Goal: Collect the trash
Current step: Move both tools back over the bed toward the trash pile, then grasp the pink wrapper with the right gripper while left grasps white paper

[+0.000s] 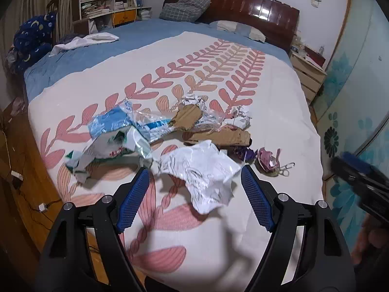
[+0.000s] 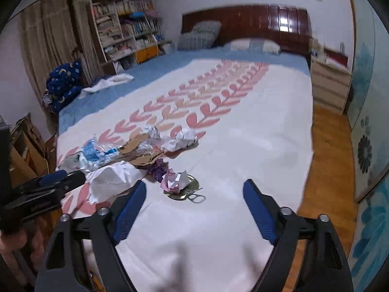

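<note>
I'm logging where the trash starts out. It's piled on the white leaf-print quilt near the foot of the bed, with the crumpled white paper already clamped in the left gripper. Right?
Not quite. The left gripper is open; the crumpled white paper lies loose on the quilt, as the left wrist view shows. The rest holds.

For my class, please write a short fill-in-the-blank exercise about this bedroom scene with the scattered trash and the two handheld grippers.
1. The trash lies on a white cover printed with pink ____.
2. The jaws of the left gripper stand open with a crumpled sheet of ____ paper just beyond them.
3. The right gripper holds ____ between its jaws.
4. Against the dark headboard leans a ____ pillow.

Missing words: leaves; white; nothing; checked
</note>
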Demonstrator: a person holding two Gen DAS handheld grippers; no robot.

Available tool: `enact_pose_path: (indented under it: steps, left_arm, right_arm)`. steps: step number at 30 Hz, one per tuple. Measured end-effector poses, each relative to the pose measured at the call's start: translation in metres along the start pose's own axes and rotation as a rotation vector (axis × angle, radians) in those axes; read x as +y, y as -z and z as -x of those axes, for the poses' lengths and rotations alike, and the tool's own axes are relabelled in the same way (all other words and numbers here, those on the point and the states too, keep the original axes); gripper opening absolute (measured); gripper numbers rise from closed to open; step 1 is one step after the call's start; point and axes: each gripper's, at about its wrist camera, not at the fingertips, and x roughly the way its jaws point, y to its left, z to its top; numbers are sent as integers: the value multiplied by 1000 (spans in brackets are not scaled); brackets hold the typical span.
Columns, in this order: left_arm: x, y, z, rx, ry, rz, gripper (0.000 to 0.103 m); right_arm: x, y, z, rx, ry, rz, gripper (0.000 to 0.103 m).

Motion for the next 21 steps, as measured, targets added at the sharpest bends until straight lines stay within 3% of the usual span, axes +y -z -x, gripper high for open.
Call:
enact_pose_path:
  steps: [4,11,15,21]
  left_arm:
    - [-7,1,2,-14,18,-49,78]
    - [-12,7,3,2,41,-95,78]
    - [-6,11,6,17,51,-71,78]
    - [0,9,1,22,39,-44,78]
  right_arm:
    - [3,2,-30,22,-21,-44,66]
    - [11,7,-57,12,-55,32,60]
    - [20,2,-81,48,-67,89,53]
    - [18,4,-139,178,-118,43,43]
